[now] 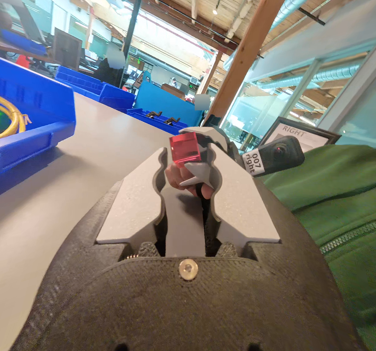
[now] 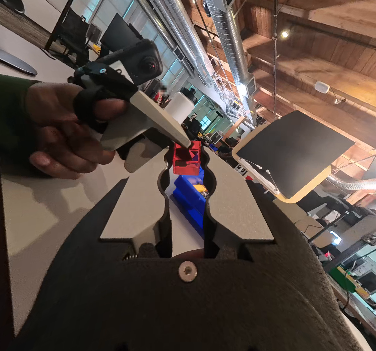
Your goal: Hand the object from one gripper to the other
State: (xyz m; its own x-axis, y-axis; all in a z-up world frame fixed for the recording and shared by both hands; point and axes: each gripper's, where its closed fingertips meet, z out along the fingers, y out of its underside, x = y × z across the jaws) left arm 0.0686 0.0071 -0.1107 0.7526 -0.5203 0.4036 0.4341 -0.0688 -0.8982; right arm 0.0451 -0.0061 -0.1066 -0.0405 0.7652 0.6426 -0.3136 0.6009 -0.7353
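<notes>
The small translucent red plastic cube [image 1: 184, 149] is in the air above the grey bench [image 1: 101, 137], gripped in the right gripper [image 1: 190, 148] jaws. The left gripper [image 2: 188, 145] jaws stand open around it, seemingly not touching. The handover is halfway; next, I think, the left must close before the right releases.

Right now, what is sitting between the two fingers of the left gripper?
The red cube, pinched by the right gripper, sits between the open fingertips of the left gripper. The left wrist view shows this most plainly.
</notes>
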